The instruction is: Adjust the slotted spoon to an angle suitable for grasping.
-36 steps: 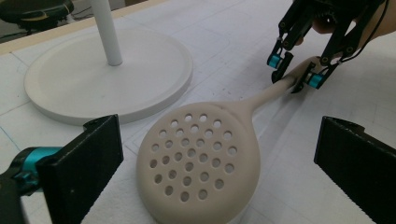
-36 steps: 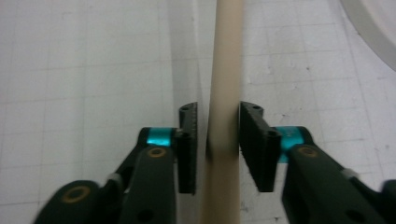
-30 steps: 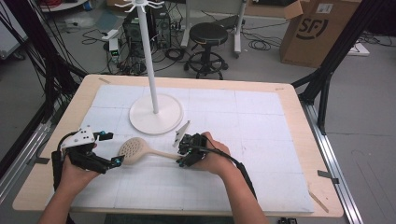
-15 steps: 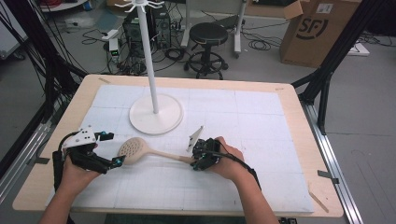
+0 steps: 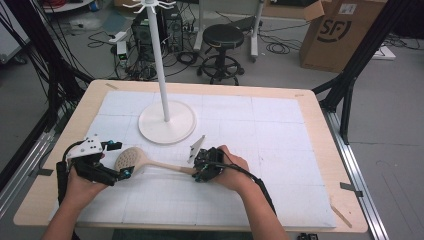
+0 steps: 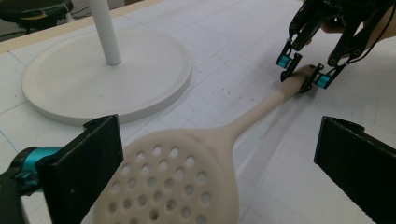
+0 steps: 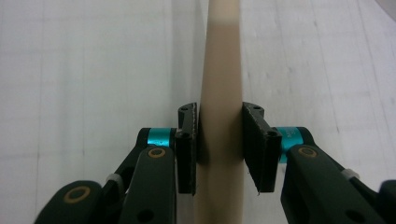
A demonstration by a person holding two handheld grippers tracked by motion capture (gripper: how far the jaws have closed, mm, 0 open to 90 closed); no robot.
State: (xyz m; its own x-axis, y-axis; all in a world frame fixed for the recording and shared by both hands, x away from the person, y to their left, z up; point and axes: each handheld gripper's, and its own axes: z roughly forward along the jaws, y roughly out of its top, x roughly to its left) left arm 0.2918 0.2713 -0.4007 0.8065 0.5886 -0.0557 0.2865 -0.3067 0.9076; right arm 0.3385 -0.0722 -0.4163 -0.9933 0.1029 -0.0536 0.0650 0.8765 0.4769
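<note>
Behind table, "SF" cardboard box point(image 5: 340, 30)

- The left gripper point(image 5: 122, 173) is a black frame topped by a grey three-cornered plate; a black cable loops from its body; its jaws are broad black slabs with ribbed inner faces, set on a teal metal collar
- The right gripper point(image 7: 219, 140) is black too; teal collars sit just behind both pads; brass-coloured rivets mark the joints of its linkage arms; small screws show at the pad tips; pale ties wrap the links
- A grey plate rises from its far side; a black cable runs along the right forearm
- Both forearms are bare; no sleeves are visible
</note>
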